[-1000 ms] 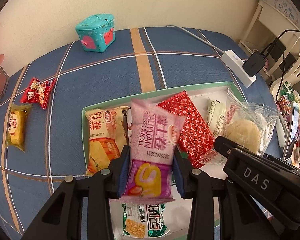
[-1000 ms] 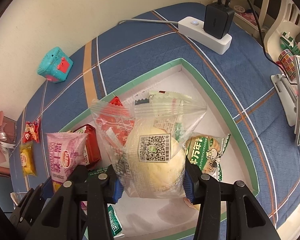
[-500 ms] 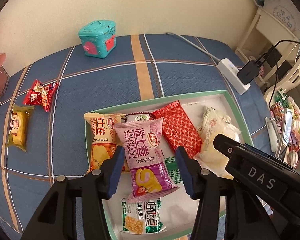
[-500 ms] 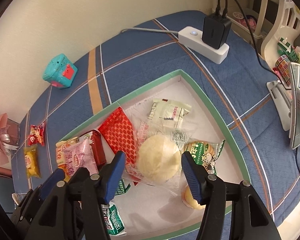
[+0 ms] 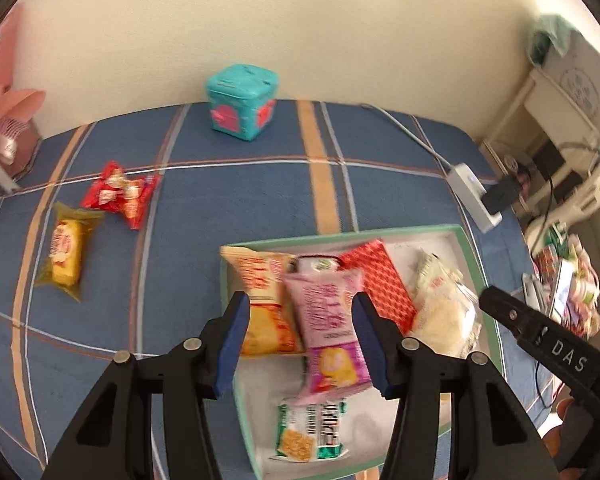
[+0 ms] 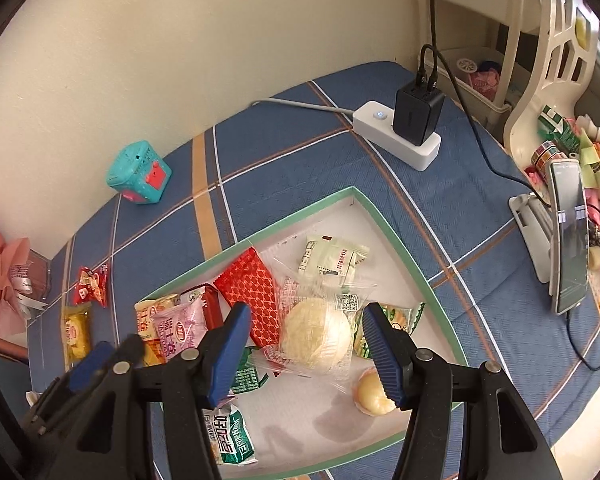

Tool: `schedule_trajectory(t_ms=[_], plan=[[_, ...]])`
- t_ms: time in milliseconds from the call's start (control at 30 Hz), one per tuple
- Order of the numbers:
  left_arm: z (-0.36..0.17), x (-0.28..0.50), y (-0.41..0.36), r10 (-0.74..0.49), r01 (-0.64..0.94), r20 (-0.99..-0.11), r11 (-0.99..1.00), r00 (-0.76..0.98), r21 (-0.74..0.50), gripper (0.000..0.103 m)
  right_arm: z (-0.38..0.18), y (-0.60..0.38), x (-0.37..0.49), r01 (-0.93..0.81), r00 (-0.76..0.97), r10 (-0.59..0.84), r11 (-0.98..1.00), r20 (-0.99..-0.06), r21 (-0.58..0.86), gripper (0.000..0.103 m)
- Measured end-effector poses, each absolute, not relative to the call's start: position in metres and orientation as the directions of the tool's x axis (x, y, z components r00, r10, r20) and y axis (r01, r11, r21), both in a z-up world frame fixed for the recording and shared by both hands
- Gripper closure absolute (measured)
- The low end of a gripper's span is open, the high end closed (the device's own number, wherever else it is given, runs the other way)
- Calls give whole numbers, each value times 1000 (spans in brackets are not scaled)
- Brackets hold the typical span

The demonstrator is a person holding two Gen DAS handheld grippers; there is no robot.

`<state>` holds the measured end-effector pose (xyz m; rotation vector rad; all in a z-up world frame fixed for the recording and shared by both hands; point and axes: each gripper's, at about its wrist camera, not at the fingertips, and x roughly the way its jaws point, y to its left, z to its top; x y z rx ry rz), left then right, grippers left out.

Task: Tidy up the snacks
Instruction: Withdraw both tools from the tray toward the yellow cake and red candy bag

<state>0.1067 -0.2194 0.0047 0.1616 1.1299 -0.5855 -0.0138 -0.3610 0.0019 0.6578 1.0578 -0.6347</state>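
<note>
A green-rimmed white tray [image 5: 340, 237] [image 6: 384, 222] holds several snack packs. The pink Swiss roll pack [image 5: 330, 328] [image 6: 178, 330] lies in it beside an orange pack [image 5: 266, 300] and a red pack [image 5: 384, 280]. The clear-wrapped bun [image 6: 316, 338] [image 5: 444, 312] lies in the tray's middle. My left gripper [image 5: 300, 344] is open and empty above the pink pack. My right gripper [image 6: 304, 356] is open and empty above the bun. A yellow pack [image 5: 65, 256] [image 6: 76, 334] and red candy packs [image 5: 122, 196] [image 6: 92, 285] lie on the blue cloth left of the tray.
A teal toy box [image 5: 242, 102] [image 6: 139, 173] stands at the back by the wall. A white power strip with a black charger [image 6: 404, 128] [image 5: 480, 200] lies at the back right. A phone on a stand [image 6: 568, 236] and clutter sit at the right edge. Pink wrapping [image 5: 4, 128] is at the far left.
Both grippers opened and let go: the pink pack and the bun dropped into the tray. Both grippers have since pulled back and up from the tray.
</note>
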Motion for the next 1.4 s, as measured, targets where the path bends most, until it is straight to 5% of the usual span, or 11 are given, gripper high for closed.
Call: schedule_trajectory(t_ms=[467, 900, 967, 1033, 1133, 1267, 1400], plan=[[-12, 147, -148, -287, 324, -903, 929, 320, -180, 49, -8, -330, 12, 676, 332, -123, 722, -935, 146, 41], [-16, 152, -136, -288, 312, -907, 931, 309, -189, 49, -10, -311, 26, 638, 327, -122, 760, -937, 124, 41], [-19, 152, -137, -280, 312, -910, 933, 307, -181, 41, -13, -310, 27, 633, 324, -119, 765, -938, 122, 41], [-22, 153, -136, -265, 304, -914, 937, 308, -169, 25, -15, -309, 29, 627, 320, -122, 771, -939, 114, 33], [-26, 154, -134, -257, 297, -915, 941, 311, -163, 23, -20, -307, 31, 620, 317, -133, 778, -939, 99, 15], [-30, 156, -133, -237, 290, -918, 946, 319, -143, 21, -26, -304, 34, 605, 308, -135, 791, -942, 85, 14], [-30, 156, -132, -229, 294, -914, 947, 334, -130, 10, -29, -300, 37, 596, 315, -146, 799, -938, 76, 0]])
